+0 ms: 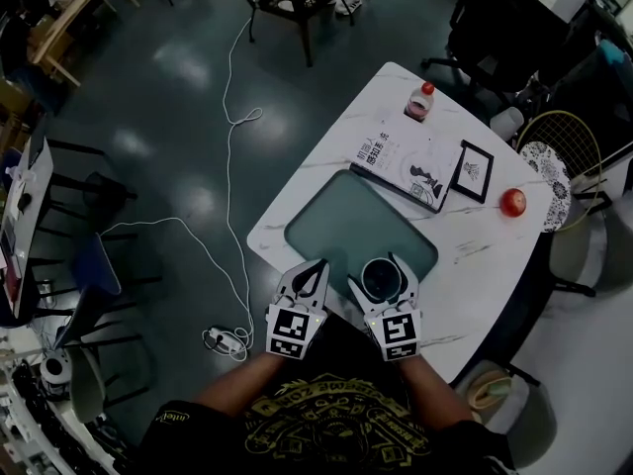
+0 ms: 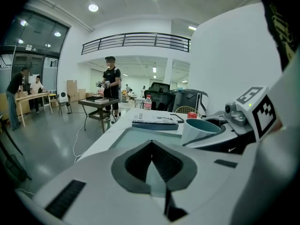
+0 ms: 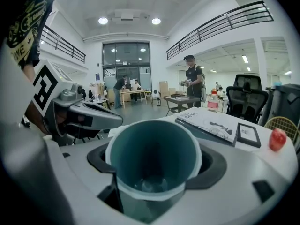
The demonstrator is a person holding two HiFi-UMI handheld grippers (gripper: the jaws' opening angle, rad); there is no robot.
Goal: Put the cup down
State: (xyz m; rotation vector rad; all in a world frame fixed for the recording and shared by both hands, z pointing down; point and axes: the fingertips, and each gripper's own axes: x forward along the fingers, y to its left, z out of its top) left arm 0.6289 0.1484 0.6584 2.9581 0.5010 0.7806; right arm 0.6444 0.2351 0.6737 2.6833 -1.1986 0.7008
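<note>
Right gripper point(image 3: 154, 170): jaws standing wide and clamping the teal cup point(image 3: 153, 144), which is sitting upright between them, over the green mat point(image 1: 326, 216). Left gripper point(image 2: 152, 146), just beside: jaws resting together, gripping nothing. Beyond the jaws: book point(image 1: 407, 164) and framed picture point(image 1: 473, 171) lying on the white table point(image 1: 475, 265).

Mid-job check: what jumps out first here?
A teal cup gripped upright in the right gripper, over the near edge of the green mat on the white table. The left gripper sits shut and empty beside it; a red apple lies at the table's far right.
</note>
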